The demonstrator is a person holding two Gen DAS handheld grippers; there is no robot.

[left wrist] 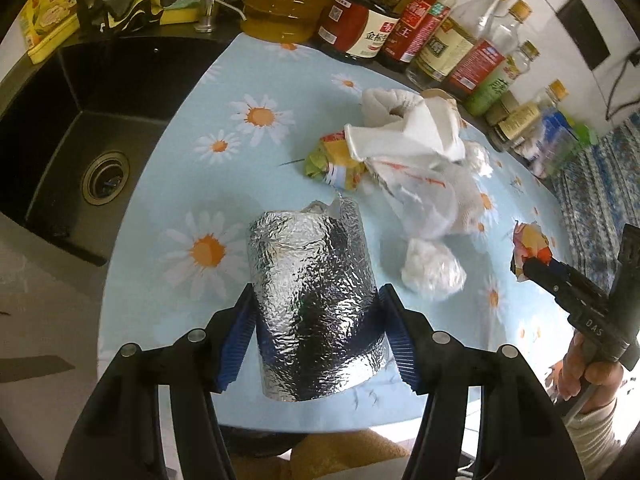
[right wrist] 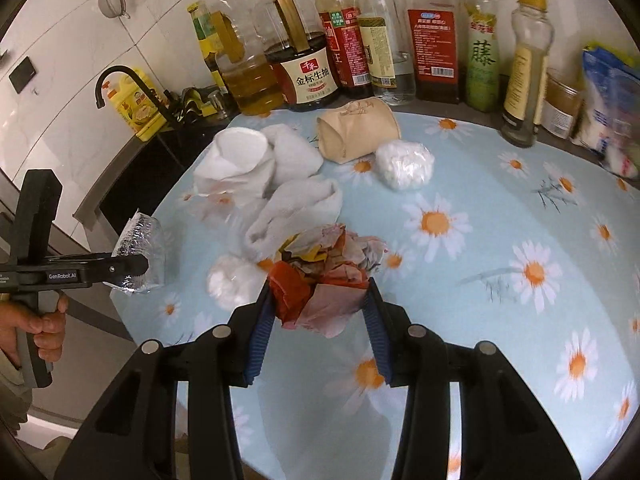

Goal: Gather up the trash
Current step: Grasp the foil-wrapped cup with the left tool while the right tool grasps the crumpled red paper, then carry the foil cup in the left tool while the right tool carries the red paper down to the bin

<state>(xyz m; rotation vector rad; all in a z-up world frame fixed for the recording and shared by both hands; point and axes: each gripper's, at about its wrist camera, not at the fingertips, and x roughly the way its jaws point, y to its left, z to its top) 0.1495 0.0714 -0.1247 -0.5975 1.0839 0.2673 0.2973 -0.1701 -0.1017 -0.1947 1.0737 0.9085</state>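
- Right, the left gripper (left wrist: 316, 344) is clamped on a crinkled silver foil cylinder (left wrist: 316, 300), blue ribbed pads pressing its two sides, above the pale blue daisy-print tablecloth (left wrist: 192, 200).
- The foil cylinder's long axis runs away from the left wrist camera, its torn far end aimed toward the trash pile; nothing visible inside it.
- The right gripper (right wrist: 320, 312) is squeezing a crumpled wad of orange, pink and yellow paper (right wrist: 320, 280), held over the cloth.
- Behind it a row of tall sauce and oil bottles (right wrist: 304, 60) lines the wall, one plastic jug half full of golden oil, another dark with soy sauce.
- Only the left wrist view shows the black sink (left wrist: 80, 128) with its metal drain, nothing clearly in the basin, and a flattened yellow-green wrapper (left wrist: 332, 164).
- Only the right wrist view shows the beige paper roll (right wrist: 356, 132) lying on its side, a crushed white paper cup (right wrist: 236, 164) beside it, and a white plastic-wrapped ball (right wrist: 404, 164).
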